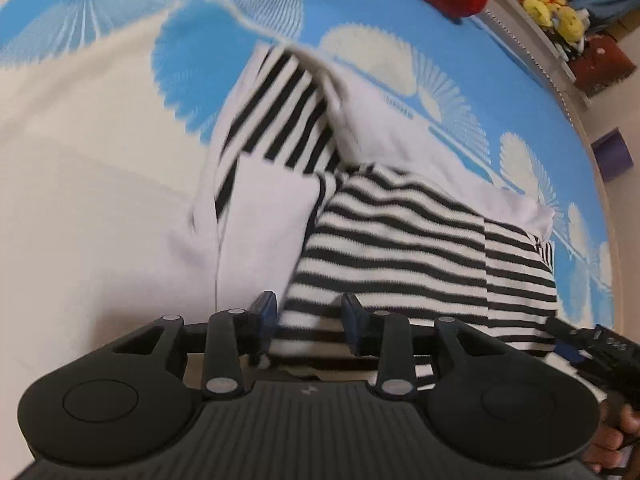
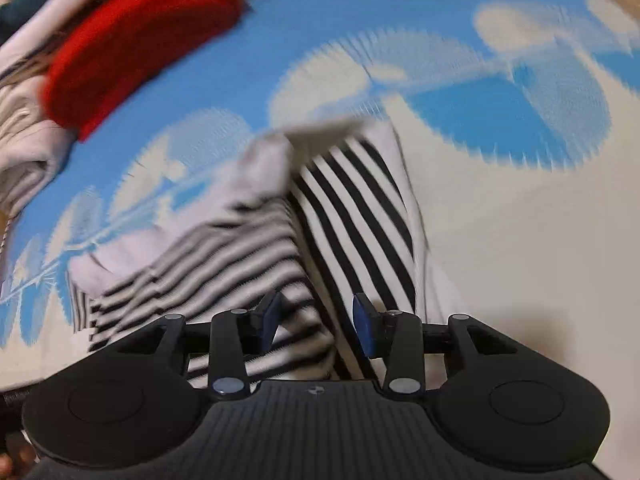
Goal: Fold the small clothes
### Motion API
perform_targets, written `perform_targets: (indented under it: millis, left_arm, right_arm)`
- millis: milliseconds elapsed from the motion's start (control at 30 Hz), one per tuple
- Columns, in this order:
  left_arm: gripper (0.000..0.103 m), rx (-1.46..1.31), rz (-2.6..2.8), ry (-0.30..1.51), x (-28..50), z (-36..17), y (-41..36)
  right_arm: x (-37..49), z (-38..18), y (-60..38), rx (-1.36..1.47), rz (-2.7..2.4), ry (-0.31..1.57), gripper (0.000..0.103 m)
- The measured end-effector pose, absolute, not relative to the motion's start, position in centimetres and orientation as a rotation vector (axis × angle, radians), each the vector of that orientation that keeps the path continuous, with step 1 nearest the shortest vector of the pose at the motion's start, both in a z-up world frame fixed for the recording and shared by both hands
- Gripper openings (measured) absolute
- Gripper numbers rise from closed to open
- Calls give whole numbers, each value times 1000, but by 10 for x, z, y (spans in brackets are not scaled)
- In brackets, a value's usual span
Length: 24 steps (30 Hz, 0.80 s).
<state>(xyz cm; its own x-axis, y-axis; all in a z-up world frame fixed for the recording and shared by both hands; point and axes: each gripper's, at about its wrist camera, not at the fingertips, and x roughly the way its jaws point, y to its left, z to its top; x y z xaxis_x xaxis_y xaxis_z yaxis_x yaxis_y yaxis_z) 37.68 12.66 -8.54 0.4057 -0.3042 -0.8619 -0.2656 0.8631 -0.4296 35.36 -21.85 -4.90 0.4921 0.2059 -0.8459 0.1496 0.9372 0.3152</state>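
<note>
We hold the left tongs (image 1: 309, 322) low in the frame, pointing down at a black-and-white striped garment (image 1: 400, 232). Their blue pads stand apart with the garment's near striped edge lying between them, not pinched. The garment spreads on a blue and white patterned sheet (image 1: 100, 80), running from the bottom centre up toward the upper middle of the left wrist view, with one striped flap turned so that its bars run nearly upright and a plain white panel (image 1: 260, 220) beside it at centre left.

In the right wrist view our right tongs (image 2: 318, 322) also stand apart over the same garment (image 2: 224, 256), cloth showing between the pads without being pressed. Here the garment stretches from lower left to upper centre. A red knitted piece (image 2: 140, 40) lies well apart, at upper left.
</note>
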Motion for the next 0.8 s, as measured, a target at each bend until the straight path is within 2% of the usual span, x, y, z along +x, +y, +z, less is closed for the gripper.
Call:
perform_targets:
  millis: [33, 67, 100, 133, 200, 333, 433, 500, 533, 567, 600, 700, 767, 800]
  left_arm:
    - [32, -569, -31, 1170, 376, -86, 128]
    - [14, -561, -34, 1165, 377, -85, 127]
    - [4, -548, -41, 1156, 378, -82, 127]
    - [4, -545, -50, 1136, 378, -79, 128]
    - [3, -541, -35, 1075, 378, -64, 134]
    - [2, -515, -24, 971, 377, -38, 145]
    - [3, -525, -19, 1061, 381, -52, 148]
    - [9, -502, 14, 1156, 385, -68, 142]
    - [11, -481, 39, 1169, 385, -69, 142]
    - [11, -466, 46, 1139, 384, -65, 142]
    - [11, -449, 45, 1089, 383, -56, 144]
    - [11, -409, -43, 927, 378, -29, 139]
    - [17, -430, -150, 918, 377, -26, 128]
    - [18, -451, -201, 944, 378, -31, 122]
  right_arm:
    - [356, -54, -220, 398, 29, 1080, 41]
    - [361, -59, -220, 413, 27, 1092, 41]
    - [364, -61, -218, 423, 32, 1098, 41]
    - [364, -63, -217, 434, 40, 1104, 40]
    - [360, -60, -216, 487, 68, 1101, 4]
    - [349, -46, -216, 606, 79, 1061, 3]
    - [346, -54, -220, 609, 13, 1115, 3]
    - [346, -70, -225, 645, -34, 1195, 6]
    - [344, -74, -227, 654, -69, 1213, 10]
    - [342, -73, -228, 642, -106, 1206, 22]
    - [340, -66, -226, 605, -131, 1173, 28]
    - [332, -31, -207, 435, -121, 994, 28]
    - [327, -15, -192, 402, -3, 900, 31]
    - [328, -13, -187, 404, 69, 893, 37]
